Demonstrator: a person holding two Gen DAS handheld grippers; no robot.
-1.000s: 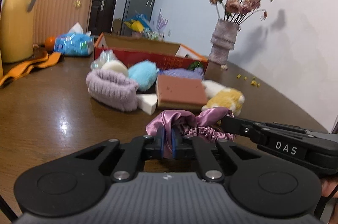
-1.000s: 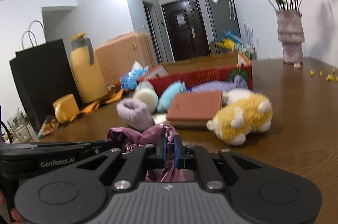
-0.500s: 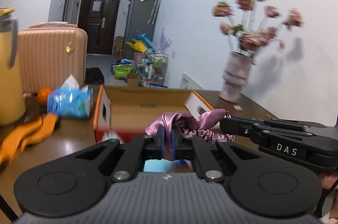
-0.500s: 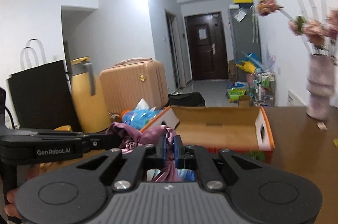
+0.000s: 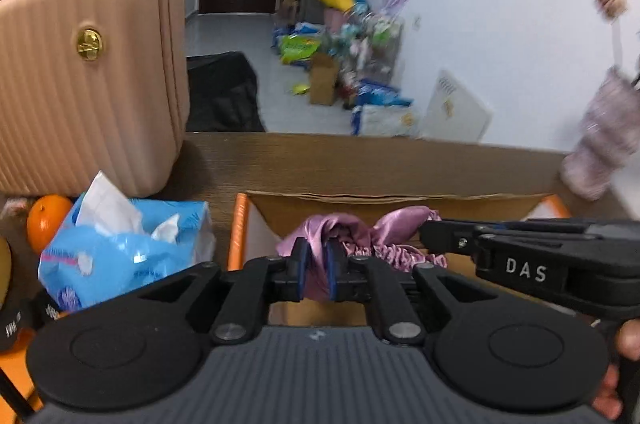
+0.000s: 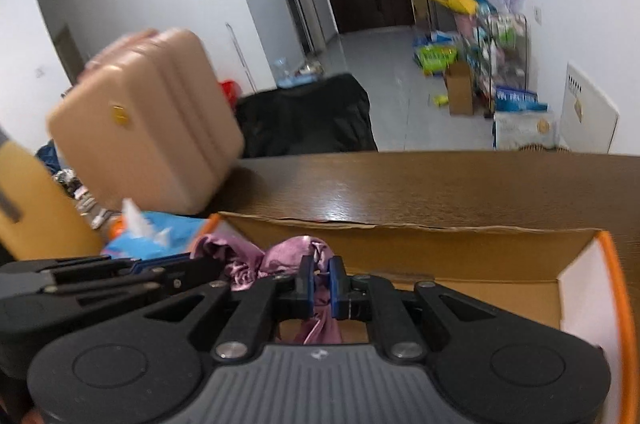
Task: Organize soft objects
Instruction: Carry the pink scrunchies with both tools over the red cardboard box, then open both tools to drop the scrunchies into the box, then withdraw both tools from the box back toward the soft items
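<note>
Both grippers are shut on one pink satin bonnet (image 5: 360, 232), stretched between them. My left gripper (image 5: 316, 274) pinches its left part; my right gripper (image 6: 320, 288) pinches its right part, and the bonnet shows there too (image 6: 288, 256). The bonnet hangs over the open cardboard box with orange edges (image 5: 360, 201), which also shows in the right wrist view (image 6: 460, 256). The right gripper's body shows at the right of the left wrist view (image 5: 528, 264), and the left gripper's body at the left of the right wrist view (image 6: 80, 284). The box floor below is mostly hidden.
A blue tissue pack (image 5: 120, 252) and an orange (image 5: 48, 220) lie left of the box. A pink suitcase (image 5: 88, 83) stands behind them. A purple vase (image 5: 600, 151) stands at the right. The yellow jug (image 6: 36, 207) is at far left. The brown table (image 6: 400, 187) ends beyond the box.
Both grippers have carried the bonnet up from the pile of soft things and forward over the box. The pile has dropped out of view and the box interior now lies beneath the bonnet.
</note>
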